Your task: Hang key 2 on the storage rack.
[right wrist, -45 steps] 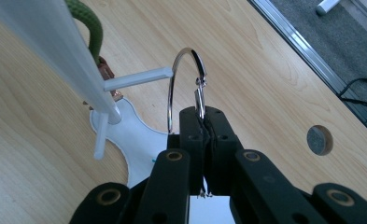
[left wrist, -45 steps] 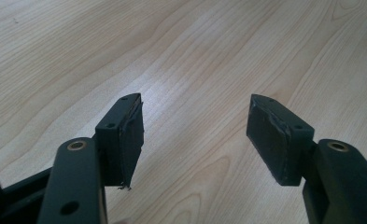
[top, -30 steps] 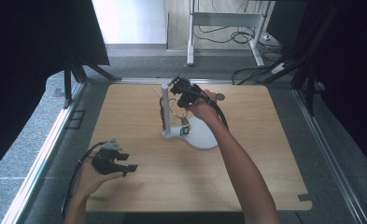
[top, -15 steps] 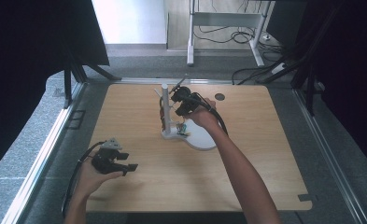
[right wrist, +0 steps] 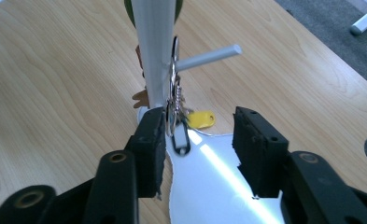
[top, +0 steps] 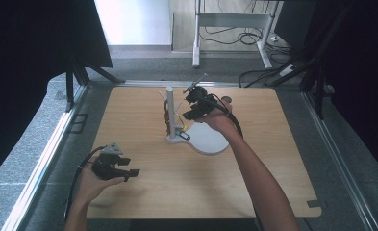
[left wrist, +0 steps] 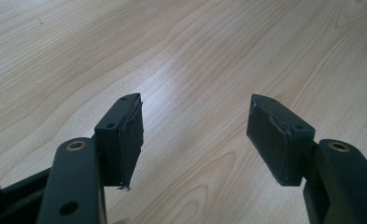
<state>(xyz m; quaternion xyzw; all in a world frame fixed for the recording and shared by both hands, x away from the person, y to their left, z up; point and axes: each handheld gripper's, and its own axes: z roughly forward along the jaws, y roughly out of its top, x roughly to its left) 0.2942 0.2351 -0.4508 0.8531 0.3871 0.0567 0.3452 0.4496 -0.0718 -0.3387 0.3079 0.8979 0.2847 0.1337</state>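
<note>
Keys on their ring (right wrist: 175, 108) hang from the lower peg of the white stand (right wrist: 154, 51), hard against the post, with a yellow tag (right wrist: 201, 119) and a black-framed clear tag (right wrist: 179, 140) dangling below onto the stand's white base (right wrist: 214, 177). Seen from above, the bunch (top: 178, 126) sits low on the post near the middle of the counter (top: 138, 120), and a second peg (right wrist: 209, 56) sticks out bare above it.

I judge the bunch light but loose: metal ring and keys are stiff and slick, yet they swing and jingle freely, so a pinch on one tag would let the rest flop about. The ring itself looks like the best place to take hold, where the keys gather, or the flat plastic tag, which gives my pads a broad face. Thin wire could slip out of a weak squeeze. The stand looks light too, and may tip if I tug sideways on the peg.

My right tongs (right wrist: 200, 151) have just been opening and stand about half apart, gripping nothing; the bunch hangs just ahead of the left-hand pad, not pressed. My left tongs (left wrist: 193, 133) are spread wide over bare wood, well apart from the stand, and I can see them at the near left of the counter (top: 121, 169).
</note>
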